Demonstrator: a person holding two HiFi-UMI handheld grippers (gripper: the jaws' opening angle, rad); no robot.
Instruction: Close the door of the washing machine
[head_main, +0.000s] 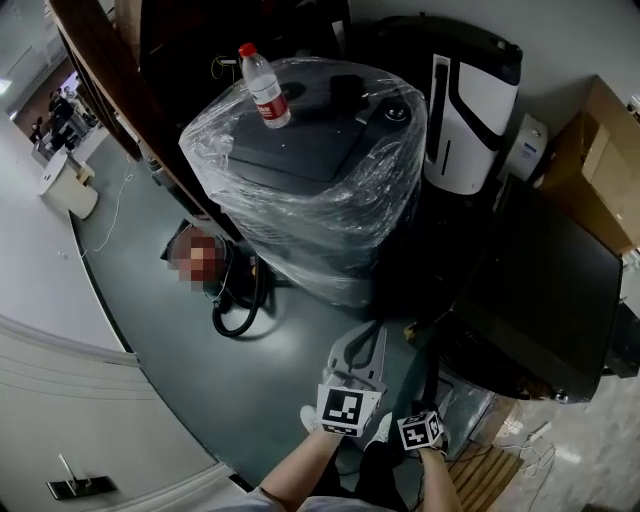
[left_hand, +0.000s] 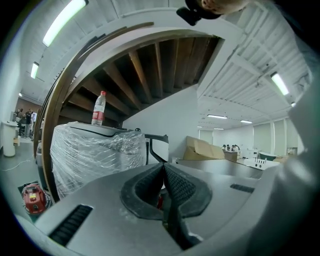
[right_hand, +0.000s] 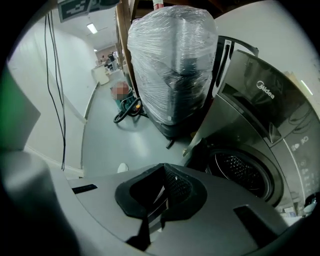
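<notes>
**Task object.** The washing machine (right_hand: 260, 115) stands at the right of the scene, with its front panel facing the person. Its drum mouth (right_hand: 241, 171) is exposed, so the door is not shut. The door (right_hand: 209, 127) is judged to be the pale panel swung out at the left of the drum mouth, seen nearly edge-on. Its latch side cannot be made out.

**Right gripper.** The right gripper (right_hand: 164, 170) is near the opening and aimed at the floor (right_hand: 125, 135) beside the door. Its jaws are pressed together with nothing between them. This suits the task: a door is pushed rather than grasped, and joined jaws give one firm contact face. It is not yet touching the door.

**Left gripper.** The left gripper (left_hand: 163, 167) also has its jaws together and empty. It points up and away toward the plastic-wrapped appliance (left_hand: 90, 155) and the bottle (left_hand: 98, 107) standing on top of it. This places it well apart from the machine, outside the door's likely swing path.
</notes>
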